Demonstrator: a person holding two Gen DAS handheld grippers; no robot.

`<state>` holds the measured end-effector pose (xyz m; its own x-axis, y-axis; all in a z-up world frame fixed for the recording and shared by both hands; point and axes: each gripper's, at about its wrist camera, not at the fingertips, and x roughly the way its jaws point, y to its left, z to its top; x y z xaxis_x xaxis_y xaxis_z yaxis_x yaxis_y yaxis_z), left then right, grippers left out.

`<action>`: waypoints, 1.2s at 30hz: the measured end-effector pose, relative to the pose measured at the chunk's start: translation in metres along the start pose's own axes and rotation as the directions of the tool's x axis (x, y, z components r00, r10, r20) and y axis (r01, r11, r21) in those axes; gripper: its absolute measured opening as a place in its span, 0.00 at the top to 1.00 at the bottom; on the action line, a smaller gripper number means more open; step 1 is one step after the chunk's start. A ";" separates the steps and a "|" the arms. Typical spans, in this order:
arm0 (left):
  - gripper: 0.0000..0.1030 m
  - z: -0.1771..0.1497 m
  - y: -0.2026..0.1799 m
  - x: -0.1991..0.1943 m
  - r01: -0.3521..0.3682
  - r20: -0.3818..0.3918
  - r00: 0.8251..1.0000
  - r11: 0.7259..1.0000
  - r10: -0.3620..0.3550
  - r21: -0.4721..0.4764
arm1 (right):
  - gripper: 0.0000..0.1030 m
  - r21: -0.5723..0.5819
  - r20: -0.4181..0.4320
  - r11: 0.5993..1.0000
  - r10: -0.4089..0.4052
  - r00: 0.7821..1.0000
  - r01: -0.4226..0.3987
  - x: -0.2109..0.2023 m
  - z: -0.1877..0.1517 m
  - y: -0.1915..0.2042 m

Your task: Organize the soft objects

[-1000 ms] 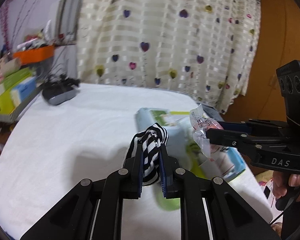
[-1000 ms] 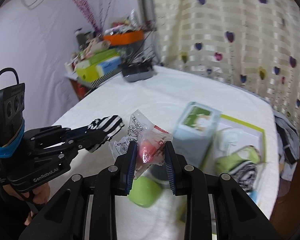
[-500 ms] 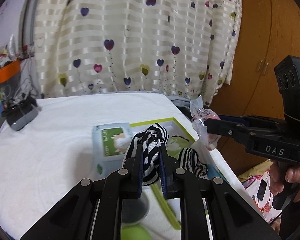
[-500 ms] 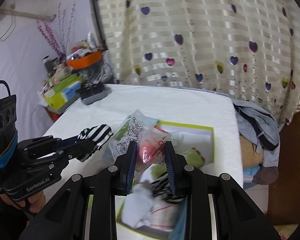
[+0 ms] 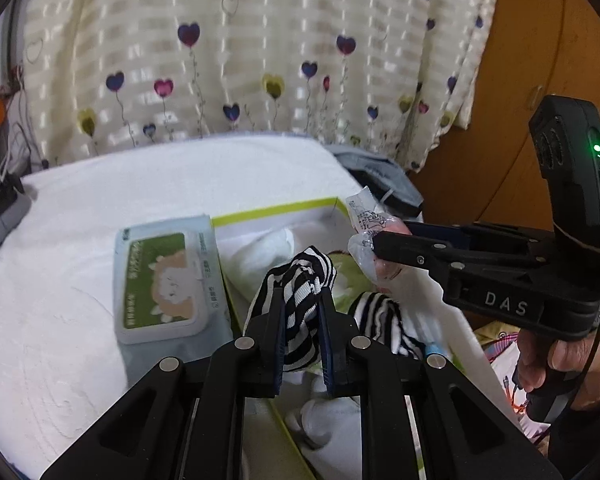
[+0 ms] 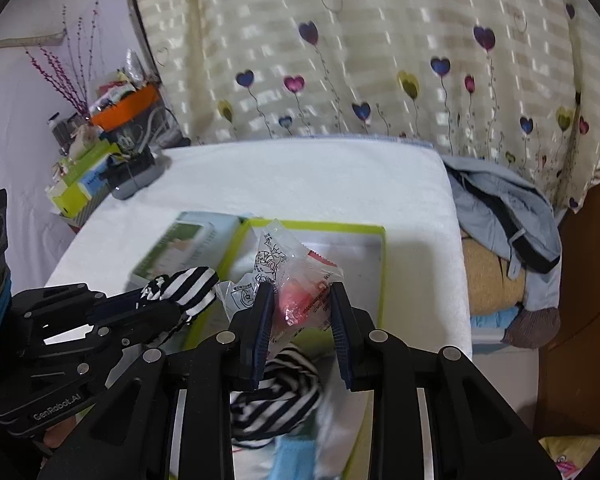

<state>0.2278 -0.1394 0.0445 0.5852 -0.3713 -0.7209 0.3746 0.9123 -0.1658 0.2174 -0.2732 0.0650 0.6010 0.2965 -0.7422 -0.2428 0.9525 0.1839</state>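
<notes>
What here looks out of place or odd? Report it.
One thing: among the soft cloth items, the right hand-held gripper holds a crinkly clear packet with something pink inside, not fabric. The left hand-held gripper holds a striped sock above the green-rimmed box, where another striped sock lies.

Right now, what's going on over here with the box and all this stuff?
A person holds a gripper in each hand over a green-rimmed box on the white table. The left gripper grips a striped sock; the right gripper grips a clear packet with something pink inside. Another striped sock already lies in the box.
</notes>
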 end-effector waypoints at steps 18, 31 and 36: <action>0.64 0.001 -0.006 0.007 0.011 0.001 1.000 1.000 -0.011 -0.014 | 0.53 -0.013 0.056 0.999 -0.029 0.998 0.030 -0.011 -0.004 -0.007; 0.64 -0.030 -0.022 -0.064 -0.008 0.098 0.995 1.000 0.006 0.020 | 0.53 -0.029 0.138 0.997 -0.071 0.988 0.075 -0.080 -0.042 0.047; 0.64 -0.051 -0.031 -0.092 -0.022 0.127 0.992 0.999 0.016 0.045 | 0.53 -0.032 0.146 0.995 -0.093 0.985 0.098 -0.097 -0.062 0.065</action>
<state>0.1260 -0.1243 0.0819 0.6781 -0.3752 -0.6320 0.3933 0.9116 -0.1193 0.0959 -0.2446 0.1094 0.7253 0.2139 -0.6543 -0.2070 0.9743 0.0890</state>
